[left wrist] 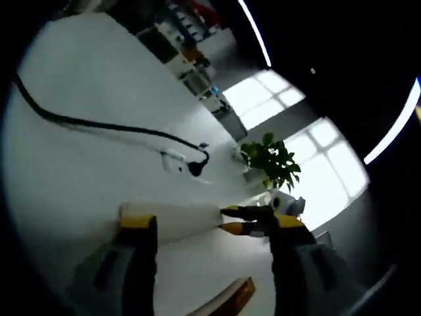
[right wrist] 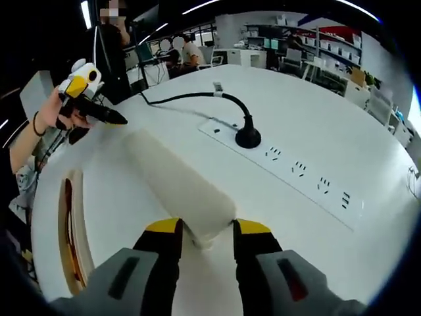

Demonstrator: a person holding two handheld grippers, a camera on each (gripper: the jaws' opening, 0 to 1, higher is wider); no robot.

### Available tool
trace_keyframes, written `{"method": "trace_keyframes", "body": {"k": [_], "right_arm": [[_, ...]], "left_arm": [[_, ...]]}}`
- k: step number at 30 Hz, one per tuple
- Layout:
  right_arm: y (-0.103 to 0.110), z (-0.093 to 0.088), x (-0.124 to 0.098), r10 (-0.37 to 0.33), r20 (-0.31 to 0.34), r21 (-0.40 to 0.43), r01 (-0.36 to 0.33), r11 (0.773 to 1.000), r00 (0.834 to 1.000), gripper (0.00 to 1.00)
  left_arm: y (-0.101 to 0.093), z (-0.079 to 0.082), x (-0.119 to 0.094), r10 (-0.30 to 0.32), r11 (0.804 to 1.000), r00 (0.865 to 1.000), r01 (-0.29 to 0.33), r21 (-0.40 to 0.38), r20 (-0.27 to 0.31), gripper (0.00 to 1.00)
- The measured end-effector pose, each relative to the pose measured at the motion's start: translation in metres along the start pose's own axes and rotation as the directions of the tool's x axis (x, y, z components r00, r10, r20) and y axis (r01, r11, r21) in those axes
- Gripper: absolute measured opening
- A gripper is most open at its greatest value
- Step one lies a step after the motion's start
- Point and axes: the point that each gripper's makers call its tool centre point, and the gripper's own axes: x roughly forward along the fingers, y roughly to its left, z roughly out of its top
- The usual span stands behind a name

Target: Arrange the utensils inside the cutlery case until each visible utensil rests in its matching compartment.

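White tabletop [right wrist: 309, 125] ran across an open office, with a power strip [right wrist: 289, 164] and its black cable [right wrist: 191, 97] lying on it and a potted plant [left wrist: 273, 161] by the windows in the left gripper view. A long, pale, closed cutlery case [right wrist: 177, 184] lay across the table; no utensils could be seen, so any were presumably inside it or elsewhere. In the right gripper view the right gripper [right wrist: 205, 237] had its yellow-tipped jaws set narrowly on either side of the case's near end, touching or nearly touching it, though a firm pinch could not be confirmed. The left gripper [right wrist: 108, 118], held in a person's hand [right wrist: 56, 115], showed at the far end of the case with its jaws drawn almost together, its tip just beside that end and gripping nothing that could be made out. A wooden, oval-rimmed object [right wrist: 72, 230] lay at the table's edge beside the case. The step in hand seemed to be steadying and opening the case: one end would be best pinned squarely while the other gripper worked the lid gently, keeping the case flat and on the table.
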Motion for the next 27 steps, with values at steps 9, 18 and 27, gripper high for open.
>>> {"method": "trace_keyframes", "body": {"k": [9, 18, 27], "right_arm": [[0.000, 0.000, -0.001, -0.006, 0.002, 0.008, 0.006, 1.000, 1.000, 0.30], [-0.001, 0.001, 0.000, -0.005, 0.010, 0.008, 0.005, 1.000, 1.000, 0.30], [-0.003, 0.002, 0.000, -0.003, 0.015, 0.009, 0.002, 1.000, 1.000, 0.29]], "left_arm": [[0.013, -0.006, 0.010, 0.036, 0.999, 0.999, -0.037, -0.028, -0.035, 0.92], [0.013, -0.015, 0.016, 0.065, 0.997, 0.996, -0.067, -0.029, -0.055, 0.97], [0.008, -0.018, 0.020, 0.072, 0.997, 0.994, -0.074, -0.025, -0.076, 1.00]]}}
